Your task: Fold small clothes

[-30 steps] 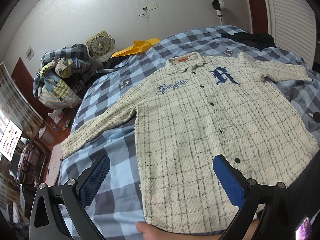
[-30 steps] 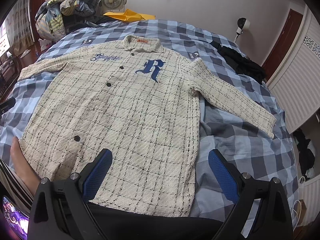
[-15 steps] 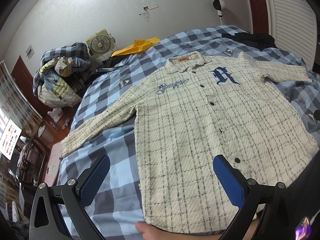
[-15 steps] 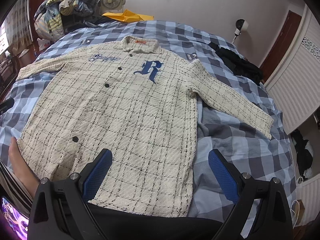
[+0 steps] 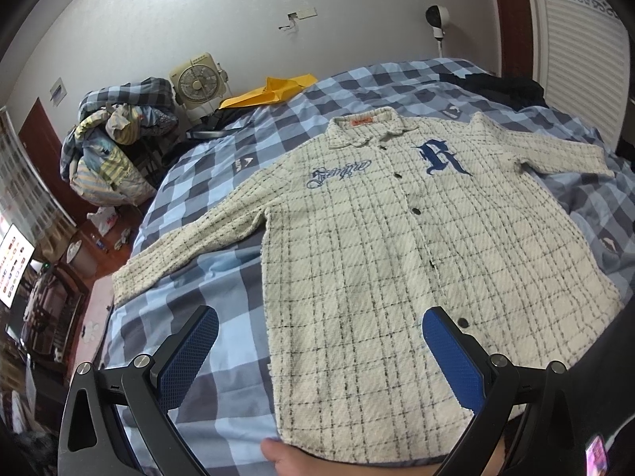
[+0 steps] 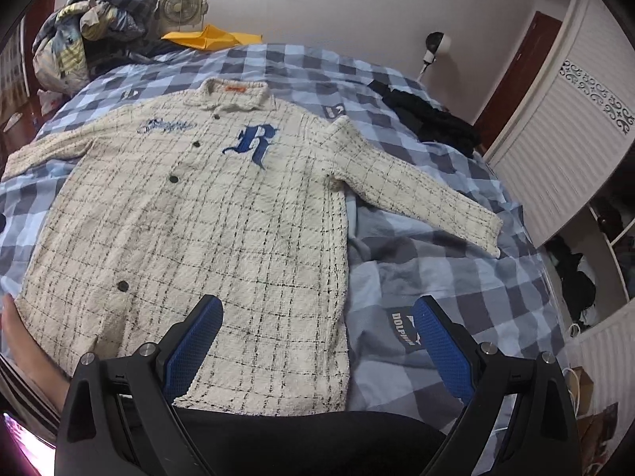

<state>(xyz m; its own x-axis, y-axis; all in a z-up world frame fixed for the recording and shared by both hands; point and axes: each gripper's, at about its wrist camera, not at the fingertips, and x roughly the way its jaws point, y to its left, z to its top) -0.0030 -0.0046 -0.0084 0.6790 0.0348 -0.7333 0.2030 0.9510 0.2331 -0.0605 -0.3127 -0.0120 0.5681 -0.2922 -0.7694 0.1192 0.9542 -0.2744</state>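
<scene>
A cream plaid button shirt [image 5: 377,246] with a blue "R" lies flat and face up on the bed, both sleeves spread out; it also shows in the right wrist view [image 6: 206,218]. My left gripper [image 5: 317,353] is open and empty, hovering above the shirt's lower left hem. My right gripper [image 6: 317,341] is open and empty above the shirt's lower right hem edge. A bare hand [image 5: 289,456] rests at the shirt's bottom hem.
The blue checked bedspread [image 5: 190,305] covers the bed. A black garment [image 6: 432,119] lies at the far right, a yellow cloth [image 5: 274,87] and a fan [image 5: 194,87] at the head, a pile of bedding [image 5: 111,150] at the left.
The right wrist view has shifted slightly right, so the shirt sits further left in it. The left gripper has barely moved. Both grippers stay open.
</scene>
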